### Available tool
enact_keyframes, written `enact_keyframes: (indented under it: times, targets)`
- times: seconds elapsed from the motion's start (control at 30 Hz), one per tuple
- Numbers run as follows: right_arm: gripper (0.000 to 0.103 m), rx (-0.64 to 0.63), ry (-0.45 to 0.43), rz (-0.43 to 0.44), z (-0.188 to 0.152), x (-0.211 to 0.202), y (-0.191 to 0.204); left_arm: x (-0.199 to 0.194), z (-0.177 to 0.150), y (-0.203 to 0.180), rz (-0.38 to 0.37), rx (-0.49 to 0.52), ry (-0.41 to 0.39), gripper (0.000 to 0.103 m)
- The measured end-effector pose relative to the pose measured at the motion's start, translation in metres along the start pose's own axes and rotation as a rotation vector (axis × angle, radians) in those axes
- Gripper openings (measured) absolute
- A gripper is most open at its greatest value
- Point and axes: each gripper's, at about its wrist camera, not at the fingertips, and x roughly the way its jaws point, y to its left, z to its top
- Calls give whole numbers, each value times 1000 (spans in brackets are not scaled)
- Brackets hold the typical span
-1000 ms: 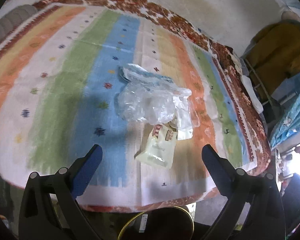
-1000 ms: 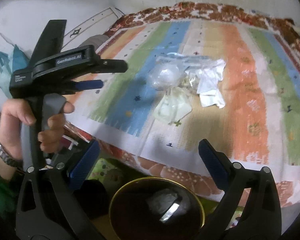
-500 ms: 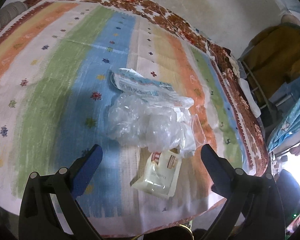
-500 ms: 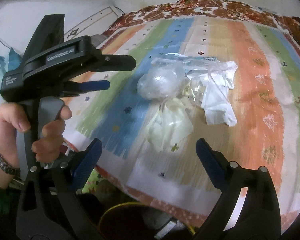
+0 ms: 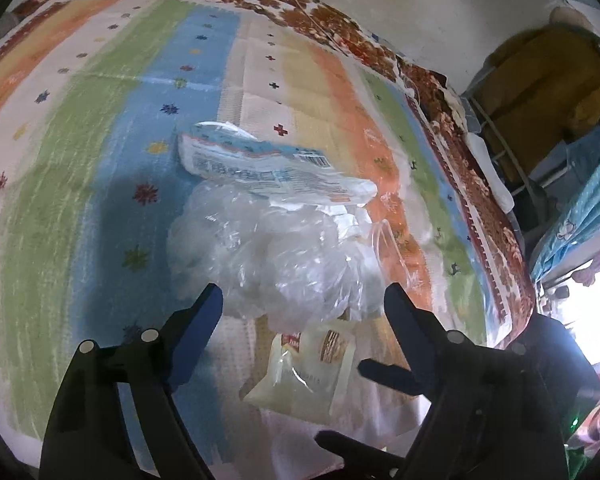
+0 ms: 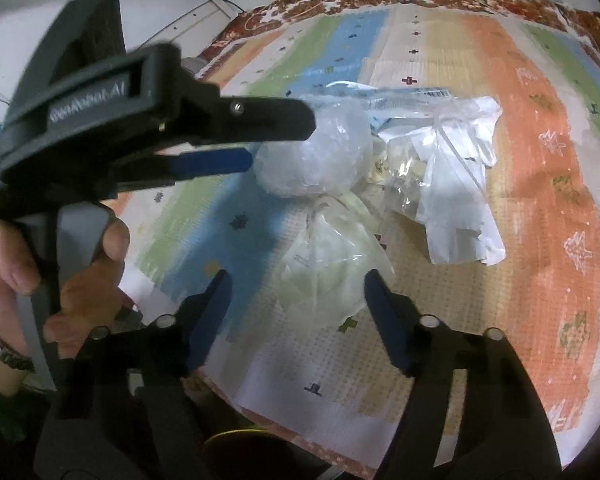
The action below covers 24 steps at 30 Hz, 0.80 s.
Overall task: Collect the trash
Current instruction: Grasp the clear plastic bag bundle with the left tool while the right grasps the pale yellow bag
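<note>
The left hand-held gripper (image 5: 302, 306), jaws apart and just closing, frames a clear bag (image 5: 276, 256). The right hand-held gripper (image 6: 296, 290), likewise narrowing, brackets a yellowish pouch (image 6: 328, 268), untouched. A printed wrapper (image 5: 268, 166) lies at twelve o'clock on the bed (image 5: 100, 120). A bin (image 6: 236, 450) is mostly hidden at six.

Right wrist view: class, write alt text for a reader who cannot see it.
The right claw, jaws apart, has been closing around a pale plastic pouch on a striped bedspread. Beside it, the hand-held left claw reaches a crumpled clear bag.
</note>
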Motion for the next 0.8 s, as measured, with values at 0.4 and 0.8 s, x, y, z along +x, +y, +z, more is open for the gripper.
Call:
enact_keyframes:
  times: [0.4,0.8]
  targets:
    - [29,25,18,58,0,6,1,12,-1,2,12,-4,23,56]
    - [0,15,24,48,-2,3,2,-1,2,6,51,5,13,14]
